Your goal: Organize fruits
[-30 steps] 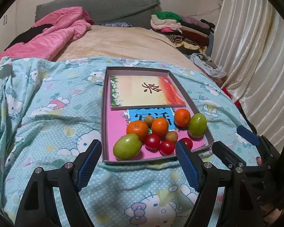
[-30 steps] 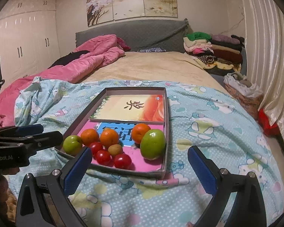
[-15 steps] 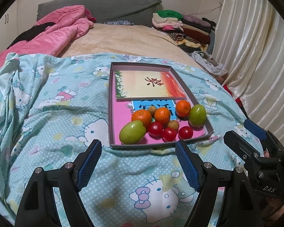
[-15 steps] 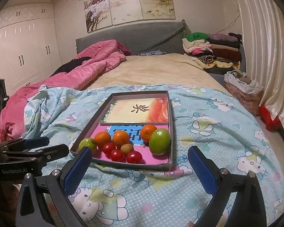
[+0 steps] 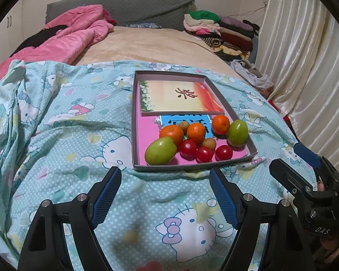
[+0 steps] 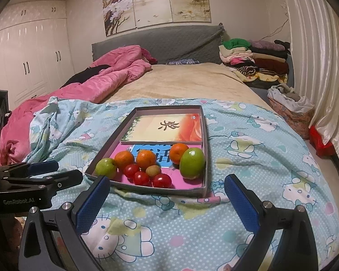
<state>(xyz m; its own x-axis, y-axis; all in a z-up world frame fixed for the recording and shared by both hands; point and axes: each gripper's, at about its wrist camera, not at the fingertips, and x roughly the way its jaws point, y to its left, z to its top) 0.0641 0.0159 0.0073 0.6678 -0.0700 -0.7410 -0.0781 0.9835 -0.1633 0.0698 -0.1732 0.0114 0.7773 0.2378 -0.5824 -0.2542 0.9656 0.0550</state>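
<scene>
You've pulled both grippers back since the earlier frame; the tray [image 5: 136,122] now sits further ahead of the fingers. Left gripper [image 5: 165,194]: fingers spread, empty, just short of the tray's near wall, green fruit [image 5: 160,150] straight ahead. Fruits all bunched at the near end, likely because the card [image 5: 180,98] fills the far half. Right gripper [image 6: 167,203]: fingers also spread, empty, larger green fruit [image 6: 192,163] ahead, toward its right finger.

blanket [image 5: 83,117]: teal, cartoon-cat print | quilt [image 6: 115,67]: pink | gripper pads [image 5: 107,194]: blue
</scene>
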